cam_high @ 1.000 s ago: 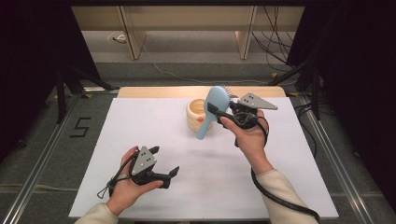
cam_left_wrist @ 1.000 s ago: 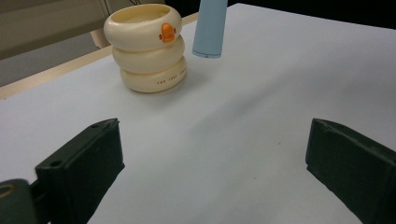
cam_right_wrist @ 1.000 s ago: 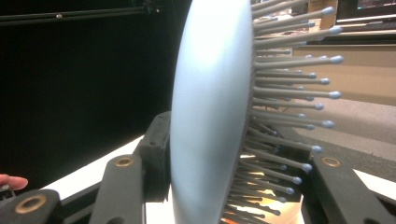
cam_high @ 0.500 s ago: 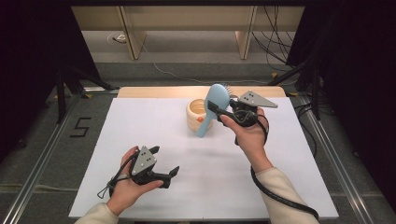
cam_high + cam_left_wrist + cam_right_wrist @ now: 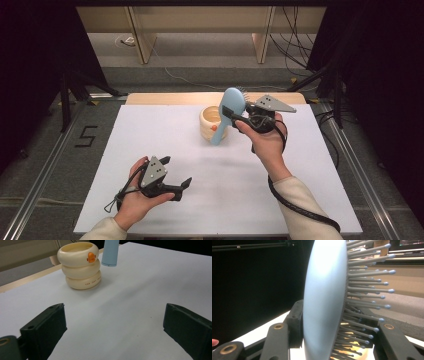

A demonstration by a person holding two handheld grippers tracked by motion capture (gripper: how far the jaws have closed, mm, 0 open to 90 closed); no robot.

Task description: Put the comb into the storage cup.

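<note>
Nothing differs from a second ago. Your right gripper (image 5: 239,116), upper centre of the high view, stays clenched on the head of the light-blue plastic hairbrush (image 5: 227,112), its handle hanging beside the cream stacked-ring duck cup (image 5: 212,122). Your left gripper (image 5: 172,172), lower left on the white table (image 5: 300,190), rests released.

Person's rig: two hand-held grippers
Black jaws, brass-ringed screws, grey three-cornered plates, trailing black cables, cream sleeves (image 5: 300,200)
</note>
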